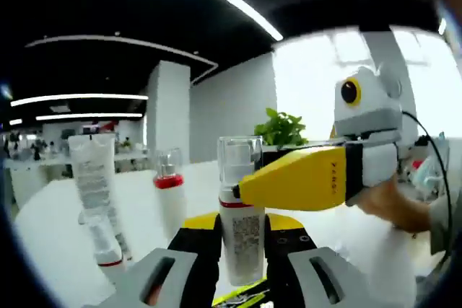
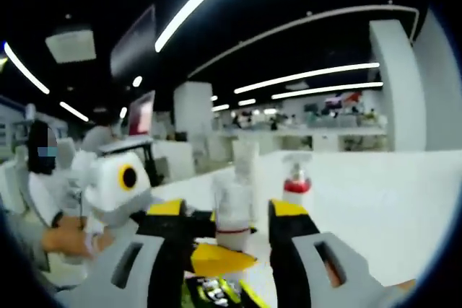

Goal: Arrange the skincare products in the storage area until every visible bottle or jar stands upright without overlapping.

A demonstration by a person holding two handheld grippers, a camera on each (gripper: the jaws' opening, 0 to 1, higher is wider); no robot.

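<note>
A white bottle (image 1: 242, 239) with a clear cap and a red band stands upright between the black pads of my left gripper (image 1: 242, 230), which is shut on its body. My right gripper (image 1: 253, 187) comes in from the right, its yellow finger (image 1: 303, 178) level with the bottle's neck. In the right gripper view the same bottle (image 2: 232, 210) sits between the jaws of my right gripper (image 2: 229, 213); they stand open with a gap on each side. My left gripper (image 2: 216, 257) holds the bottle lower down.
On the white table (image 1: 50, 229) stand a tall white tube (image 1: 94, 174), a small red-banded bottle (image 1: 170, 192) and a low red-banded item (image 1: 108, 250). A green plant (image 1: 281, 129) sits behind. A person's hand (image 1: 393, 203) holds the right gripper.
</note>
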